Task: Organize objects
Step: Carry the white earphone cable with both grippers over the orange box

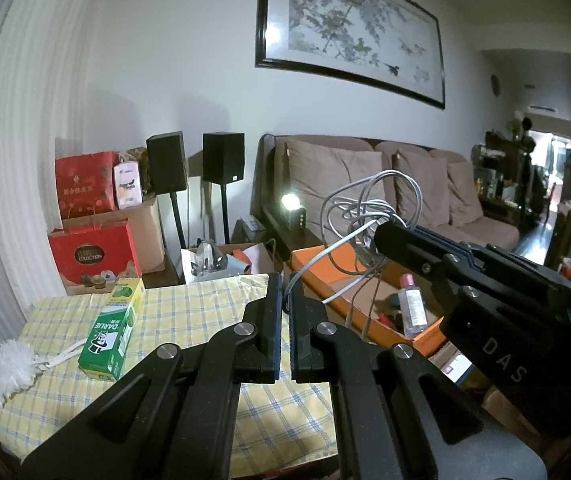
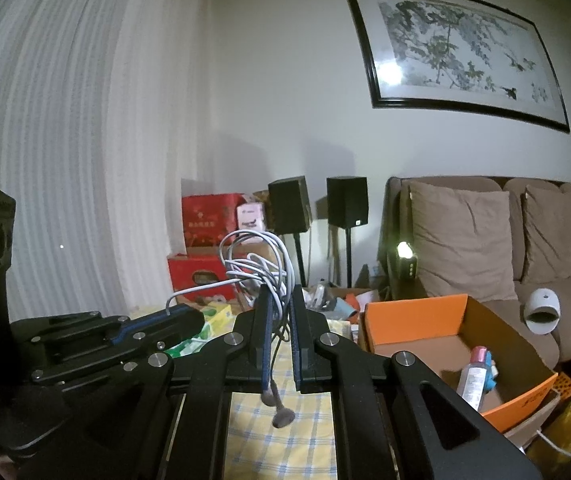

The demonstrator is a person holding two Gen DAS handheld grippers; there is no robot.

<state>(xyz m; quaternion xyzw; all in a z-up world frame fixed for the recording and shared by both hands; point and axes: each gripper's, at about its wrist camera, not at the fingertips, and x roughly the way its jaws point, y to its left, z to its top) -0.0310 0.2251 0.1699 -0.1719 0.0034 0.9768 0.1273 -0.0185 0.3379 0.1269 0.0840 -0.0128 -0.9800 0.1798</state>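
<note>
Both grippers are sharing one tangle of grey earphone cable (image 1: 369,204), held up in the air between the worktop (image 1: 189,312) and the orange box (image 1: 325,264) on the right. The left gripper (image 1: 284,300) has its jaws pressed together on a single loose strand at the tips, while the right gripper (image 2: 280,312) pinches the main bunch, with loops sticking up above the jaws and an earbud (image 2: 283,416) dangling underneath over the checked cloth. So the cable is off the worktop but not over the box properly yet, I'd say. What worries me: the left grip is only on one thin strand, so if the two hands pull apart the bundle probably unravels or the strand just slips out. Those hanging ends could also snag on the near edge of the box, or drape over the wall instead of dropping inside next to the clear bottle (image 2: 473,376). Letting go with one side first might leave the thing swinging. The green toothpaste carton (image 1: 113,332) and white fluffy brush (image 1: 3,372) sit at the left, still waiting.
</note>
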